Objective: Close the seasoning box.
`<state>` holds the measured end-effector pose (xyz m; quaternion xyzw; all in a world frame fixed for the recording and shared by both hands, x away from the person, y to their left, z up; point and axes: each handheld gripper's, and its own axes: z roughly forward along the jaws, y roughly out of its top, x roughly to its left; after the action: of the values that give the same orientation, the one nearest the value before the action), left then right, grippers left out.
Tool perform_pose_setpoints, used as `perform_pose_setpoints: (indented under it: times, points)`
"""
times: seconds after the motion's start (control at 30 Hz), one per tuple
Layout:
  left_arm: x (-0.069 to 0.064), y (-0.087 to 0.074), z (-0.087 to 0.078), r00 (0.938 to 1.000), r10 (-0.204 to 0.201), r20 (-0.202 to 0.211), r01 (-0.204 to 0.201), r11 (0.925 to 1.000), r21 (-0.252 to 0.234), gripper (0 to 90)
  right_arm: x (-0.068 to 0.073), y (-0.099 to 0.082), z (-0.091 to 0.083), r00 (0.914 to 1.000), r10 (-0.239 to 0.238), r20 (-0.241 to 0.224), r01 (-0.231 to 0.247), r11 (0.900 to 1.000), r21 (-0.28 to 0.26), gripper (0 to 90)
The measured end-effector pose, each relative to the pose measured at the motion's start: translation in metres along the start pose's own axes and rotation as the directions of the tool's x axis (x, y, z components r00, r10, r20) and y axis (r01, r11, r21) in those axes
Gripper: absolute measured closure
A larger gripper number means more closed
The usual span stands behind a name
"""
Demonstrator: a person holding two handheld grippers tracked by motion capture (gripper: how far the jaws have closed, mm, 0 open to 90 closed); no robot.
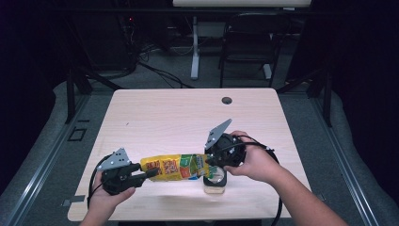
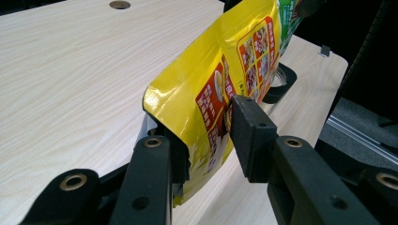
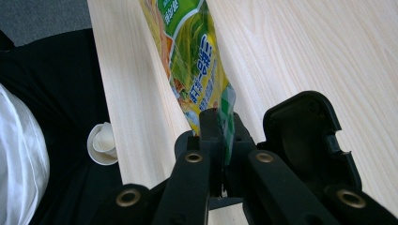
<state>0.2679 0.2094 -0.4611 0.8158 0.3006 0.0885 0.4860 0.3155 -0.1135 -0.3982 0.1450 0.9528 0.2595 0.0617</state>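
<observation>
High view: we hold the pouch stretched above the table. Right gripper clamps its green end; left gripper, half open, apparently grips its yellow end. Next: pull apart, probably tearing it over the jar.

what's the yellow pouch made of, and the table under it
Yellow pouch: looks like glossy printed plastic or foil laminate; it shines, creases and has a flat sealed edge. Table: pale wood grain, matte, probably laminate rather than solid wood; the pictures cannot settle that.

a light wooden table with a chair behind it.
</observation>
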Motion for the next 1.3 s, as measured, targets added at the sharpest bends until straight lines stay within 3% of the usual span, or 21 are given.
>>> perform_pose_setpoints:
  times: [0.57,0.9,1.3]
  points:
    - [-0.003,0.012,0.0,0.9998,0.018,0.006,-0.018,0.9998,0.001,70.2,-0.002,-0.003,-0.001,0.9999,0.003,0.01,-0.003,1.0,0.007,89.2]
    - [-0.004,0.014,0.001,0.9992,0.01,0.038,-0.007,0.9984,-0.056,70.2,-0.004,-0.007,-0.001,0.9998,0.017,0.012,-0.017,0.9999,-0.002,89.0]
    - [-0.007,0.016,0.004,0.9983,-0.011,0.057,0.019,0.9895,-0.144,70.4,-0.005,-0.011,-0.001,0.9996,0.021,0.018,-0.021,0.9998,-0.001,88.3]
